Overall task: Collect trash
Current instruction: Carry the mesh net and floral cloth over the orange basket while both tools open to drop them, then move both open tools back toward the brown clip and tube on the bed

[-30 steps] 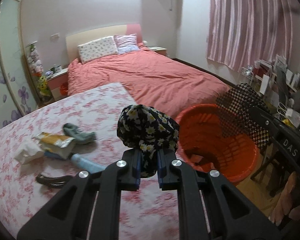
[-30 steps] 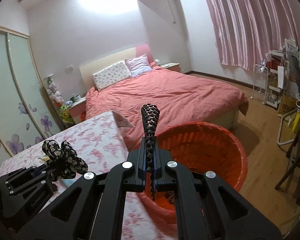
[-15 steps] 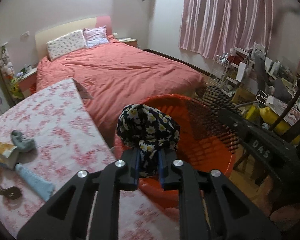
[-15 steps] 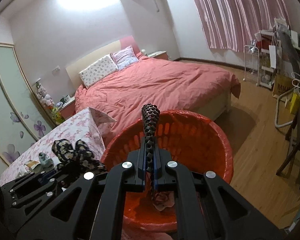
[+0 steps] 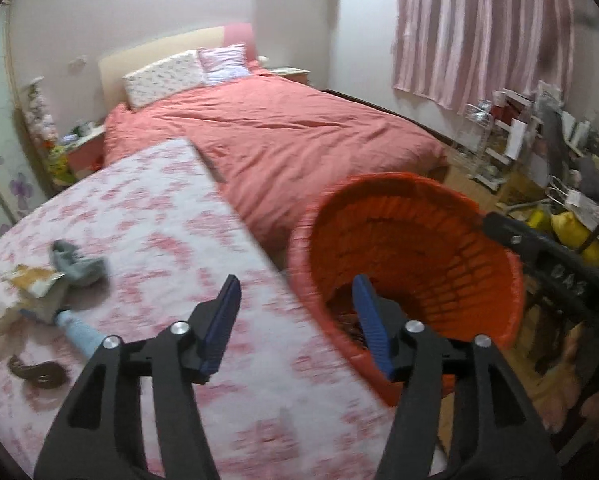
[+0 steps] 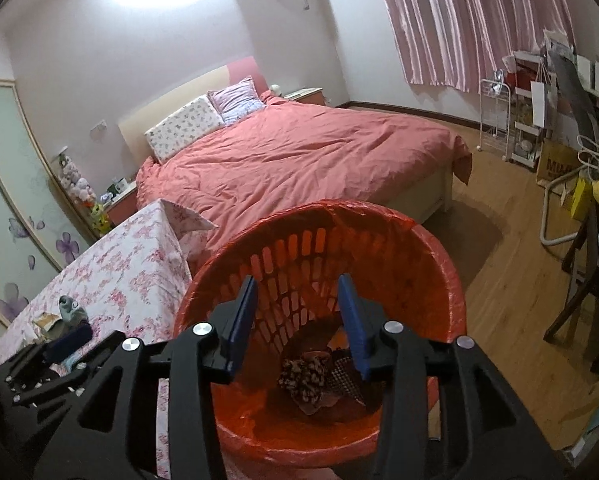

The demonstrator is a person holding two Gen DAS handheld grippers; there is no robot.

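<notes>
Beside the floral table (image 6: 123,276), both grippers, left (image 5: 295,292) and right (image 6: 297,290), have just opened empty over the orange basket (image 6: 439,264) holding crumpled patterned cloth (image 6: 305,376).

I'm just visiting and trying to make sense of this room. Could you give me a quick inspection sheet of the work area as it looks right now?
Surface: table with pink floral cloth, beside the bed.
Job's things: orange basket lined with a red bag, on the floor by the table; patterned cloth pieces lie at its bottom.
Clutter: on the table, a grey sock, a torn wrapper, a light blue tube and a dark curved item.
Grippers: left gripper open and empty, its jaws having just been opening; right gripper open and empty above the basket, likewise just opening.
Cables: nothing seen.
Surroundings: bed with coral duvet, pink curtains, crowded shelves, wooden floor.
</notes>
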